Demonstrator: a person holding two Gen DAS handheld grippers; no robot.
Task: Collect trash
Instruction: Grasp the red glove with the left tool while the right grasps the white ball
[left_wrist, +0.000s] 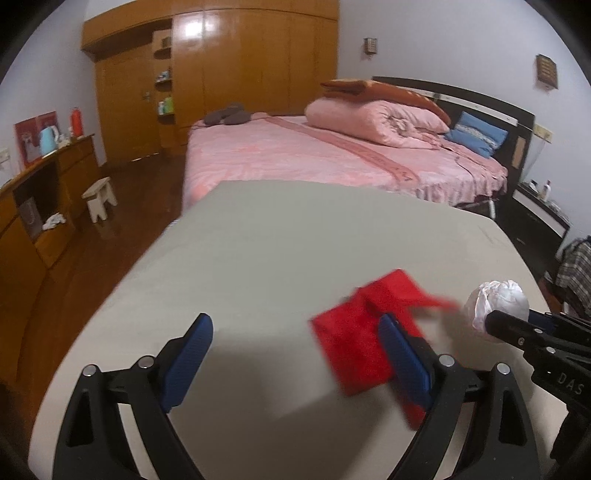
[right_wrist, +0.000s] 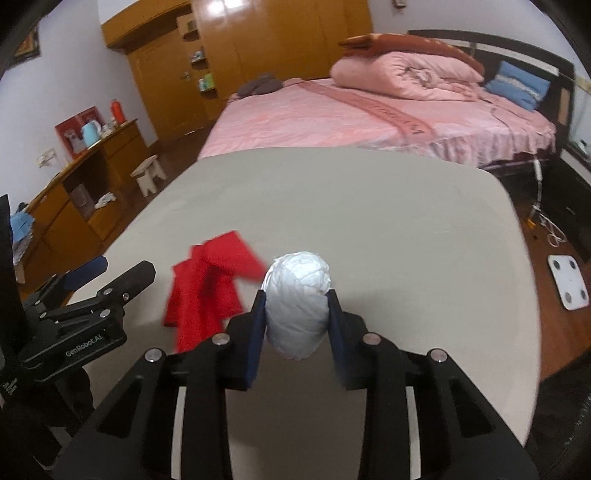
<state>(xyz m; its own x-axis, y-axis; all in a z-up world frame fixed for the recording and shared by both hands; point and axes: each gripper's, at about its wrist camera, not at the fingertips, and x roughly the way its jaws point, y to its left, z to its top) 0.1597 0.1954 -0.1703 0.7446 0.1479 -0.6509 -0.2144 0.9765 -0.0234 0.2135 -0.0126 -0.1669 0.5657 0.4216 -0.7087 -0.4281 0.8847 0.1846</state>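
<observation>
Right gripper (right_wrist: 295, 314): fingers clamped on the white crumpled wad (right_wrist: 298, 302), just right of the red paper (right_wrist: 207, 291) on the tabletop (right_wrist: 406, 229). Left gripper (left_wrist: 295, 354): fingers spread (nothing held), one overlapping the red paper

A home bedroom is shown. A double bed (right_wrist: 369, 118) with pink sheets, a rolled pink quilt (right_wrist: 402, 74) and a blue pillow (right_wrist: 517, 85) is seen at 12 to 1 o'clock beyond a pale table (right_wrist: 369, 206). A tall wooden wardrobe (right_wrist: 266, 44) is set at 11 o'clock, and a low wooden cabinet (right_wrist: 96, 177) at 9 o'clock, topped by what may be a kettle (right_wrist: 91, 133).
</observation>
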